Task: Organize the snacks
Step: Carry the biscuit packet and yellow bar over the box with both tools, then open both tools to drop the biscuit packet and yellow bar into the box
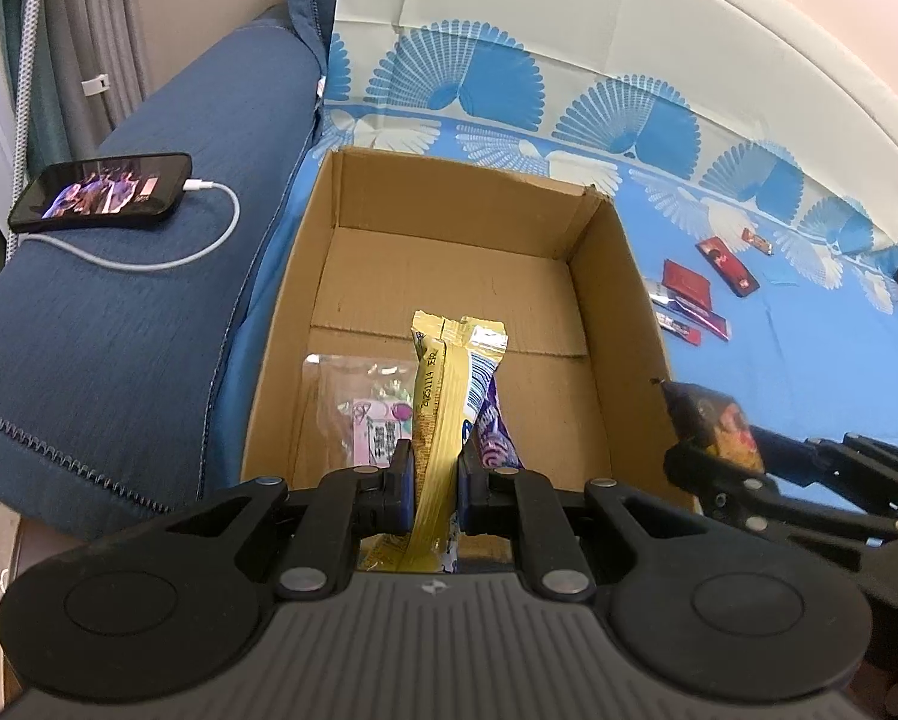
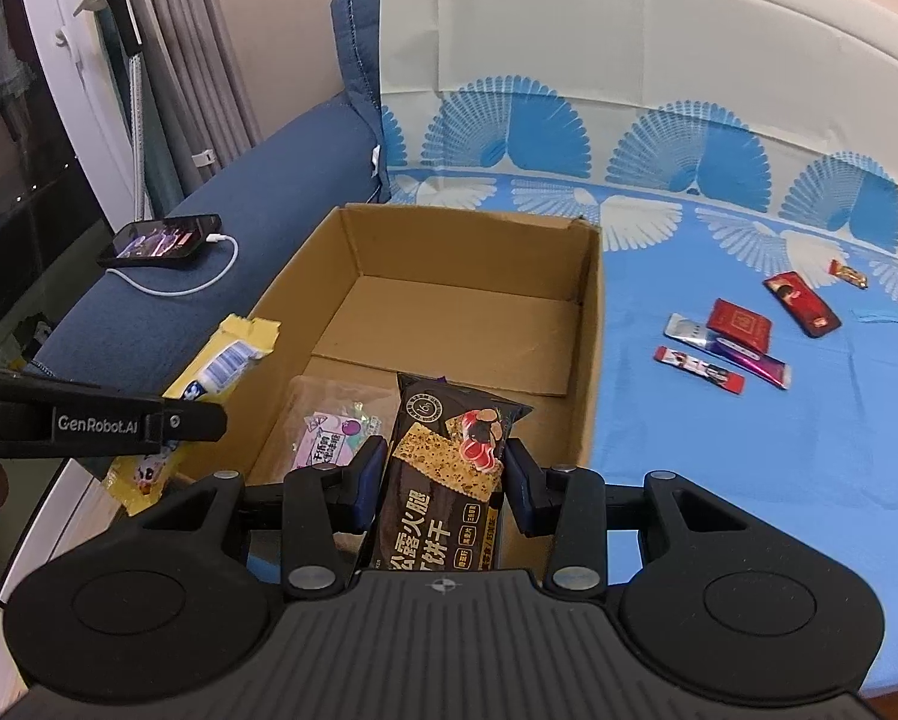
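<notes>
Holding one snack each: left tool (image 1: 436, 483) pinches a yellow foil wrapper bar (image 1: 443, 396) edge-on, right tool (image 2: 443, 474) clamps a dark brown cracker packet (image 2: 449, 456) across its width. Both hover at the near rim of the open cardboard box (image 2: 593, 360); a clear plastic pouch (image 2: 335, 426) lies inside. Packs look light, crinkly, slippery, so grip mid-body. Beyond, small red wrapped snacks (image 2: 740, 324) wait on the blue bed sheet (image 2: 749, 468).

— In the cardboard box (image 1: 443, 252)?
— Clear pouch (image 1: 359, 408) flat on the floor, near corner.
— Held above?
— Yellow packet (image 1: 443, 396), edge-on; dark biscuit packet (image 2: 449, 468), face up.
— On the bed?
— Red and purple packets (image 2: 743, 330), scattered, well apart from the box.
</notes>
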{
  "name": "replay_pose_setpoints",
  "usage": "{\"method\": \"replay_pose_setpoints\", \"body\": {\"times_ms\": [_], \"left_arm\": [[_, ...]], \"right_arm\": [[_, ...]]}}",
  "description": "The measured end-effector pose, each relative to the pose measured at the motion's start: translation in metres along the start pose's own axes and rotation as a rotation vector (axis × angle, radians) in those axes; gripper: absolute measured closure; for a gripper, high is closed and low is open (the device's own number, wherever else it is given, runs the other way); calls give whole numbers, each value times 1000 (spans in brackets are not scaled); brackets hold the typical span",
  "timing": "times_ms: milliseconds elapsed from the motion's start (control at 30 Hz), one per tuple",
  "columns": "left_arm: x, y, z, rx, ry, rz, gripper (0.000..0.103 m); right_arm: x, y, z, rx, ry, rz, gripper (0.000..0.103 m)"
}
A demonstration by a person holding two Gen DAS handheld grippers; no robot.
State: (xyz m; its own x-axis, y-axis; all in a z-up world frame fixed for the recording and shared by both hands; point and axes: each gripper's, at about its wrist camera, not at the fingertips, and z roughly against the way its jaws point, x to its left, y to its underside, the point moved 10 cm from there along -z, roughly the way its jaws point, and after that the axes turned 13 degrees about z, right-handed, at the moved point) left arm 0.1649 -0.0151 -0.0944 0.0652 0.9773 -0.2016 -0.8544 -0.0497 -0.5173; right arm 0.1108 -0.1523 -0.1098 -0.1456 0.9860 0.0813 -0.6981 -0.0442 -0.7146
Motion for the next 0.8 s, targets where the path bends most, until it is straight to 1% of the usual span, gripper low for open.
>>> {"method": "replay_pose_setpoints", "body": {"times_ms": [233,433,800], "left_arm": [[3,-15,-29,9,-26,0,89],[12,-24,-54,34,-50,17,89],[24,-23,-99,98,-94,11,88]], "right_arm": [[-3,-6,-32,28,-10,1,59],[-5,-8,-59,53,-19,0,59],[-11,-4,-106,112,-35,-14,59]]}}
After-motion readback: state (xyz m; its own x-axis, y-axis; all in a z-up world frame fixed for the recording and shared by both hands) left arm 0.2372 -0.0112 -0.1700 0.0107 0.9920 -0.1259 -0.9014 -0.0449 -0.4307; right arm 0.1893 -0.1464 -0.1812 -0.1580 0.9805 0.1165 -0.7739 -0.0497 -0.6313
